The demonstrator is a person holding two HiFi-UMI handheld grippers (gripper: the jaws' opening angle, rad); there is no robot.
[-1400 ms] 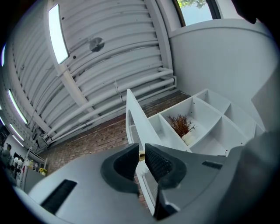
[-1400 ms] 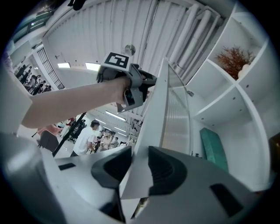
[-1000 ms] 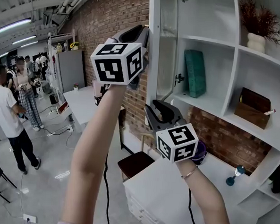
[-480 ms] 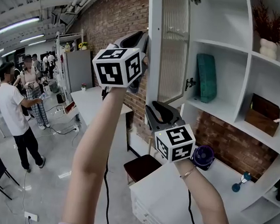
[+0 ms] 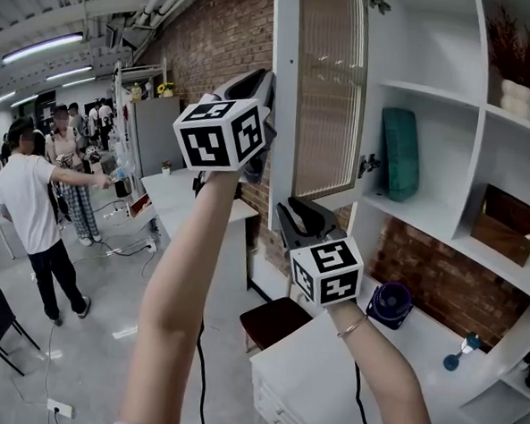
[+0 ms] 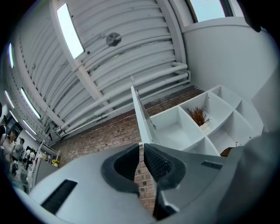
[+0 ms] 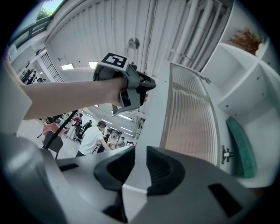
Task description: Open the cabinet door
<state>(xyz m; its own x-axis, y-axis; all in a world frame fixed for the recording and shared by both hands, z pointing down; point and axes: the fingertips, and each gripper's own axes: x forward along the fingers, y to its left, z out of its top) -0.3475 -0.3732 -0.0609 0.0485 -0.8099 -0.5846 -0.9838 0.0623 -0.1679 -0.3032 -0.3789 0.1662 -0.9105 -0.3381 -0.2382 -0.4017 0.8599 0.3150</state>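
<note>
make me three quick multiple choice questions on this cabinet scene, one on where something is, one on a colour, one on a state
1. Where is the teal object?
a) lying on the floor
b) upright on a shelf just right of the cabinet door
c) hanging on the brick wall

2. What colour is the small fan on the counter?
a) purple
b) yellow
c) red

3. The cabinet door is
a) shut flat against the cabinet
b) taken off and lying on the counter
c) swung open

Answers:
1 b, it stands on edge on the white shelf inside the cabinet.
2 a, its round housing is plainly purple in the head view.
3 c, the ribbed panel stands out from the cabinet and the shelves behind it are in full view.
</note>
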